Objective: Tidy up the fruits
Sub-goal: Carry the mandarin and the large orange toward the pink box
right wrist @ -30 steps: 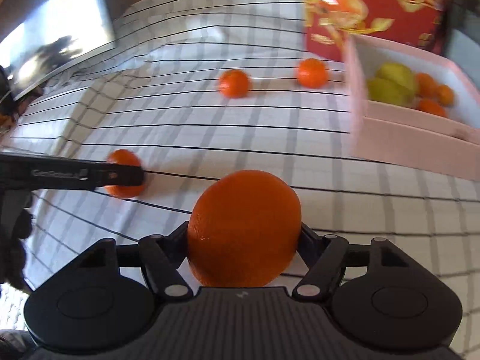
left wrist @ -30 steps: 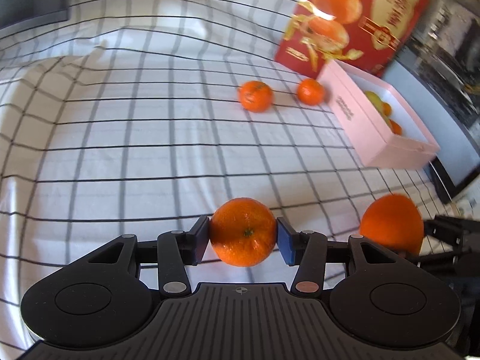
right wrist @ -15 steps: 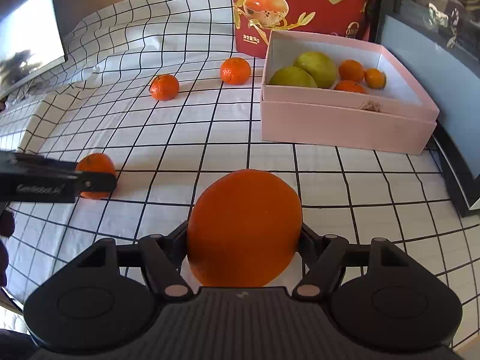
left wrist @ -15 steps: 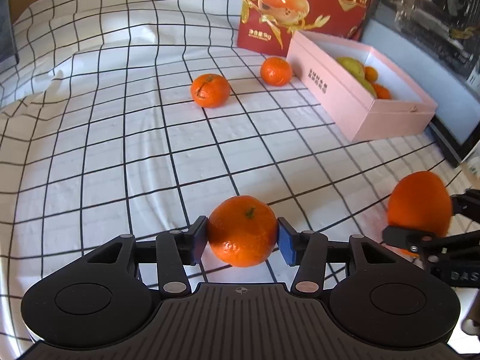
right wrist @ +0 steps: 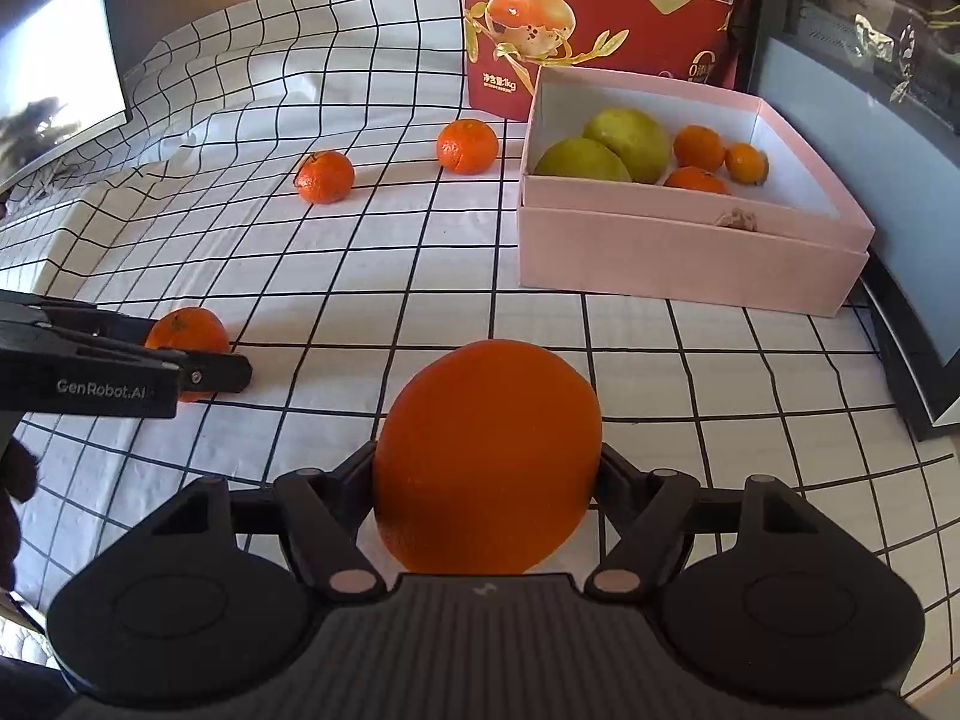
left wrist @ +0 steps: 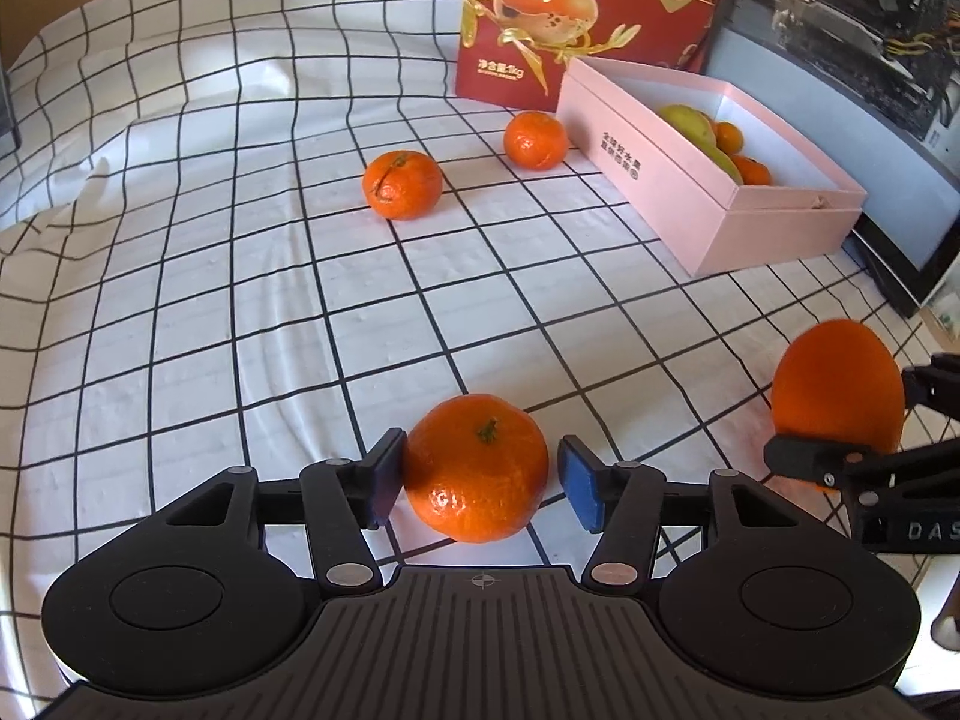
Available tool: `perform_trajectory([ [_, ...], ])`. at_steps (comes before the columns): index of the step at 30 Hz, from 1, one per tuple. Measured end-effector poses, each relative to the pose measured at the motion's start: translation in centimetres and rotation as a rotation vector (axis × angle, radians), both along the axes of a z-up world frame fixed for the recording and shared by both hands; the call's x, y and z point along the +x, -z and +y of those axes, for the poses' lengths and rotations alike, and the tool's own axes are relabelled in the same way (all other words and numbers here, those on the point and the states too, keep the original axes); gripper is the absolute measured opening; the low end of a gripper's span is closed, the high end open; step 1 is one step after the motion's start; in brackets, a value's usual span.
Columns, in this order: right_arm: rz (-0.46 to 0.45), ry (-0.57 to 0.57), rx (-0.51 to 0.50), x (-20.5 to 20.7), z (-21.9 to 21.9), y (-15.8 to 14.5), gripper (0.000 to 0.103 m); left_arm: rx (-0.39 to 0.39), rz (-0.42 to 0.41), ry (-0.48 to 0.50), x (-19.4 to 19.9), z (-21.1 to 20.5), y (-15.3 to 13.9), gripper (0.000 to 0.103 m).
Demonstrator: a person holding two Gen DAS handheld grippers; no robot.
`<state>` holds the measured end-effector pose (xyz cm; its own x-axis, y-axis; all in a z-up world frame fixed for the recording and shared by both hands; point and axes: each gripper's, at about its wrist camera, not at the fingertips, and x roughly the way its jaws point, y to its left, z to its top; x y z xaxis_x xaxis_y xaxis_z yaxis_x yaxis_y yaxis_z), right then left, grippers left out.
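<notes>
Left claw [left wrist: 477, 483] parted around mandarin [left wrist: 477, 468], right claw [right wrist: 486, 474] clamping orange [right wrist: 487, 456]

Bright daylight, soft shadows, sharp focus, strong fisheye bending at edges.

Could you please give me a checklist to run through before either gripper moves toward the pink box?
1. Right gripper hold on the large orange: ok, both fingers press its sides.
2. Left gripper hold on the mandarin: not ok, a gap shows beside the blue pad.
3. Mandarin resting on the checked cloth: cannot tell.
4. Room in the pink box: ok, its near right floor is bare.
5. Path from large orange to box: ok, only bare cloth lies between.
6. Two loose mandarins: ok, off to the left of that path.
</notes>
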<state>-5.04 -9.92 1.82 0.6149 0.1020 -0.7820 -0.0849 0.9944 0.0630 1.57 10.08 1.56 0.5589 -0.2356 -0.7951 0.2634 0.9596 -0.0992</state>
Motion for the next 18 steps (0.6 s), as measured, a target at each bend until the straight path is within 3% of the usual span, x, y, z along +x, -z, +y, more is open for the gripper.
perform_trajectory([
  [9, -0.002, 0.017, -0.006, -0.3, -0.3, 0.3, 0.074, -0.064, -0.006, -0.019, 0.0, 1.0, -0.1, 0.06],
  [12, -0.025, 0.022, -0.018, -0.5, -0.3, 0.0, 0.074, -0.053, -0.014, -0.025, -0.1, 1.1, -0.1, 0.054],
  [18, -0.025, 0.019, -0.006, -0.6, -0.8, -0.2, 0.073, -0.045, -0.02, -0.041, -0.4, 0.5, -0.3, 0.052],
])
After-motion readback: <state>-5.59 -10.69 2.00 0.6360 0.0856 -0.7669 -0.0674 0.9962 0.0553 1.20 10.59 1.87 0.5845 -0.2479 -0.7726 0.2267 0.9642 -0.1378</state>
